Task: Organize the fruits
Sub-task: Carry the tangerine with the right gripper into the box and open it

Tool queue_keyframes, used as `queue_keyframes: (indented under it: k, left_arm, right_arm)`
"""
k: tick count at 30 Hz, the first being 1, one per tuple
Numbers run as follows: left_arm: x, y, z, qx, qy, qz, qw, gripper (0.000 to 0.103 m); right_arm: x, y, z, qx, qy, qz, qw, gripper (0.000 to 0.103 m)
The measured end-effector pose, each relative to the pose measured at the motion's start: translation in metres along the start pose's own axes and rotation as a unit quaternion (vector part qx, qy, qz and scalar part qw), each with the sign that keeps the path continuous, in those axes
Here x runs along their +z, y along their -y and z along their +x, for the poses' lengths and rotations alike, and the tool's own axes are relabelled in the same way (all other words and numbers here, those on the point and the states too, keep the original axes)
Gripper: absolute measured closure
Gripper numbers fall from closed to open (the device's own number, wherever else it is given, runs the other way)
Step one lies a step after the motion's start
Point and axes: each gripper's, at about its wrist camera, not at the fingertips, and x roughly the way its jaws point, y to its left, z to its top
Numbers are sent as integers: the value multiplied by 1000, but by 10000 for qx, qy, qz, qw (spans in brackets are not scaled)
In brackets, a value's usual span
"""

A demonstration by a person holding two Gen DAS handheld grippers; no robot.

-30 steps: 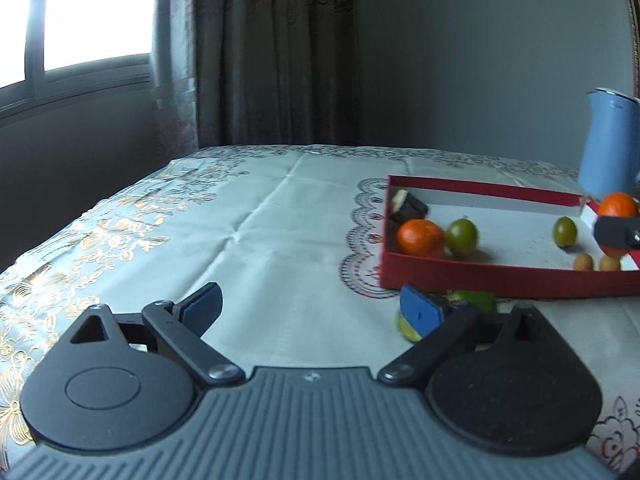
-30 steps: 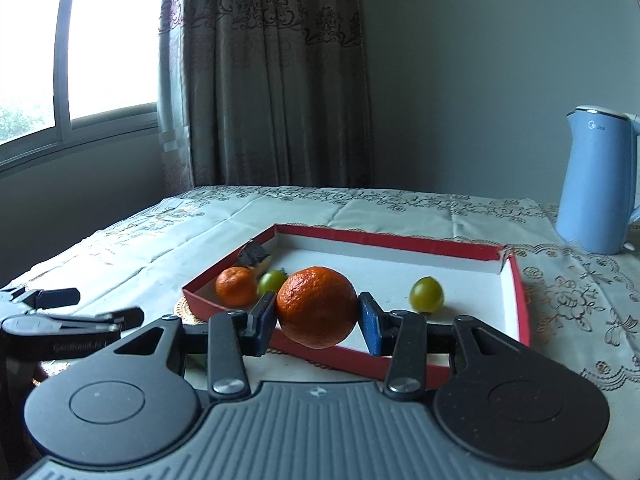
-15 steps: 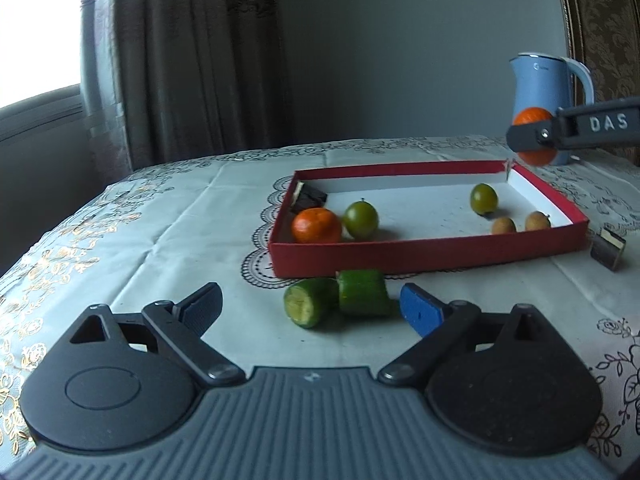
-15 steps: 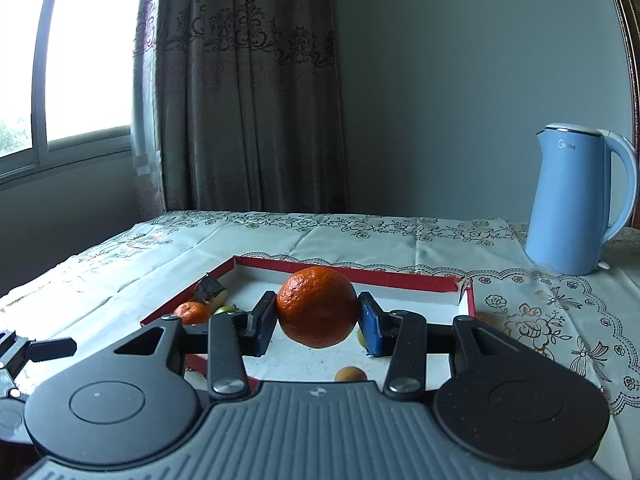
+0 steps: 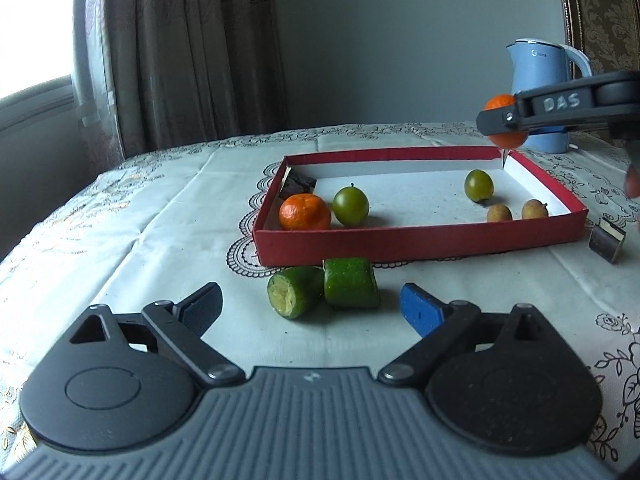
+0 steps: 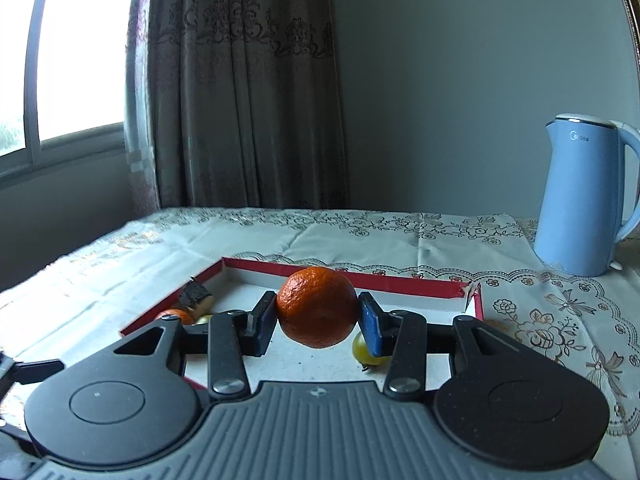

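A red tray [image 5: 416, 242] with a white floor holds a small orange [image 5: 305, 212], two green fruits [image 5: 351, 207], two small brown fruits [image 5: 499, 213] and a dark piece [image 5: 298, 183]. Two green cucumber pieces [image 5: 324, 286] lie on the cloth just in front of the tray, between the fingers of my open, empty left gripper [image 5: 310, 306]. My right gripper [image 6: 318, 316] is shut on a large orange [image 6: 318, 307] and holds it above the tray [image 6: 400, 278]. It also shows in the left wrist view [image 5: 502, 126] over the tray's far right corner.
A blue kettle [image 6: 582, 194] stands at the back right of the table; it also shows in the left wrist view [image 5: 538, 68]. A small dark block [image 5: 607, 239] lies on the cloth right of the tray. Curtain and window are behind the table.
My left gripper has swung right and closer, bringing the cucumber pieces between its fingers. My right gripper has carried the large orange further over the tray.
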Motion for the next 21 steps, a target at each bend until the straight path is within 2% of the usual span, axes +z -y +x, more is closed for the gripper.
queue_keyframes:
  k: [6,12,21]
  left_arm:
    - [0,-2,1,-38,-24,-78,10000,8]
    - [0,-2,3,-123,-45,-76,9999,8]
    - [0,0,7,-204,-118,-15,9997,8]
  right_arm:
    - [-7,9,39,-85,-439,18,9990,60]
    - [-16,13,61,-123,-773,18,9969,60]
    - [-16,6,68,-219,-833,-228,9960,59]
